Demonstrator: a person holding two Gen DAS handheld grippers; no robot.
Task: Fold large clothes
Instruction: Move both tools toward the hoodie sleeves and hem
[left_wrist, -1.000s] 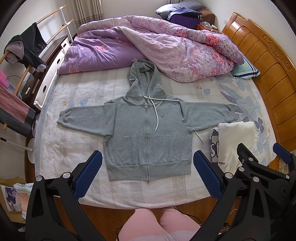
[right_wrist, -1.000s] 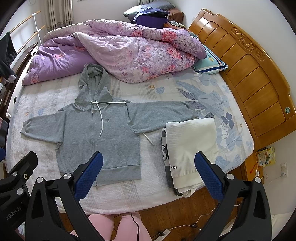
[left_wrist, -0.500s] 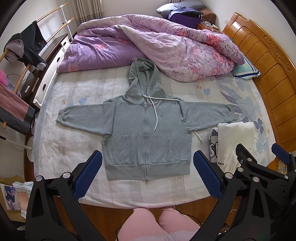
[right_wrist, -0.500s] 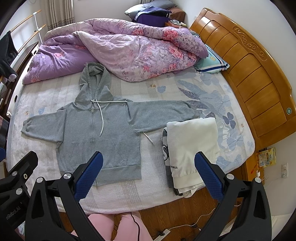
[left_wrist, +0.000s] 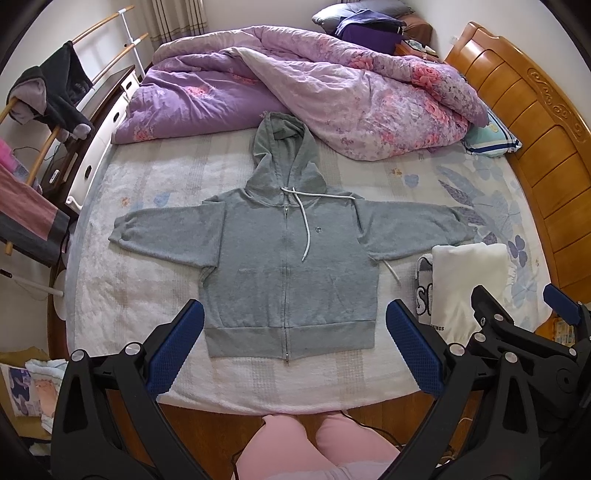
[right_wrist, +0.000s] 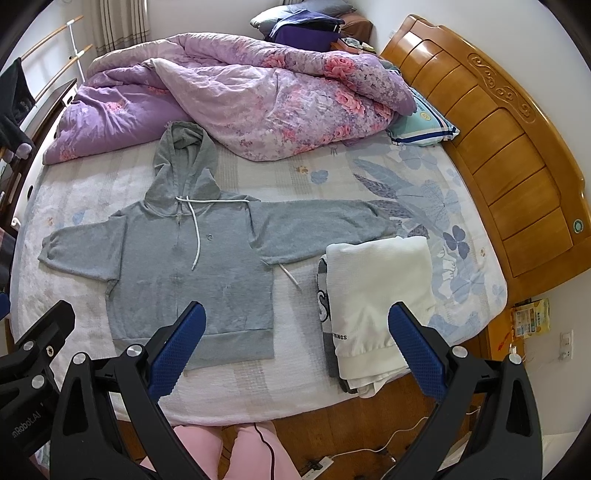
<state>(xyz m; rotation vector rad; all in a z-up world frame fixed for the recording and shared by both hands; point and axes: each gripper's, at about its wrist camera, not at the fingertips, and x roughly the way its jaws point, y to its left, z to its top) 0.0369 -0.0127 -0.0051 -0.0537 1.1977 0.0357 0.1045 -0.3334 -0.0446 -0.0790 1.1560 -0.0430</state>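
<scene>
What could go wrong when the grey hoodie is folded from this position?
The hoodie's right sleeve cuff lies close to the folded white garment; a careless grab there may disturb that pile. The loose drawstring may get trapped crooked inside a fold. The hood lies right beside the purple quilt, which may snag.

Both cameras look down from above the near edge of the bed (left_wrist: 110, 295), facing its far side, well back from the bedding. The left wrist view sits square over the grey hoodie (left_wrist: 291, 258), centre frame. The right wrist view stands further right, pushing the hoodie (right_wrist: 192, 273) left of centre and centring the folded white pile (right_wrist: 373, 295). Both share the hoodie, pile, purple quilt (right_wrist: 236, 96) and wooden headboard (right_wrist: 509, 147).
</scene>
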